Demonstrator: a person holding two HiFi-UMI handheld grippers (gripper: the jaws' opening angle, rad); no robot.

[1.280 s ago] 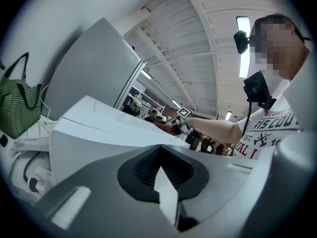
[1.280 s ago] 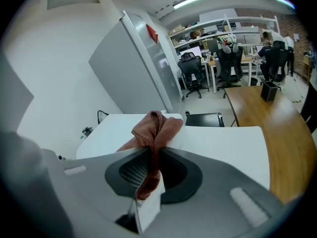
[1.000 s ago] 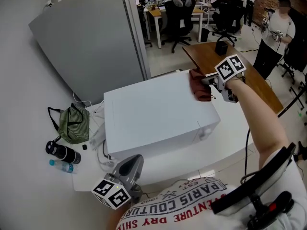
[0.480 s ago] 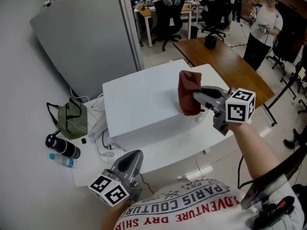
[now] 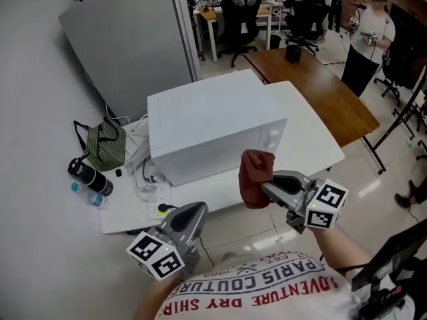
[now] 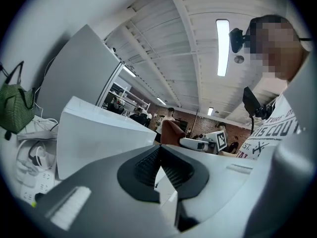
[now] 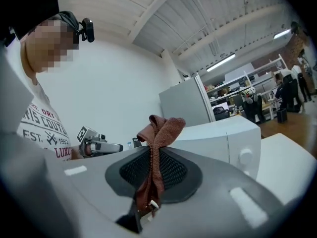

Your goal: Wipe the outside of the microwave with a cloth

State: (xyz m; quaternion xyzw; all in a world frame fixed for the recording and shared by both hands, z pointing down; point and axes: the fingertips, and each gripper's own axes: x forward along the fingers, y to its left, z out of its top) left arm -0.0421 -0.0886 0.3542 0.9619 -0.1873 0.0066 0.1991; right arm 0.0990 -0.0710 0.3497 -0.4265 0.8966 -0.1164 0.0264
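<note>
The right gripper, lower centre of frame, is clamped on a bunched fold of the cloth, near the microwave front, the cloth judged soft, light and limp, best gripped bunched; the left gripper is closed on nothing.

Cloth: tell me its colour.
Reddish-brown cloth, clearest in the right gripper view.

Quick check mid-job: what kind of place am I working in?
Looks like an open-plan office or lab workspace: desks with black office chairs behind, a long wooden table, and the white microwave on a white table rather than a kitchen counter. The right tool holds the cloth.
</note>
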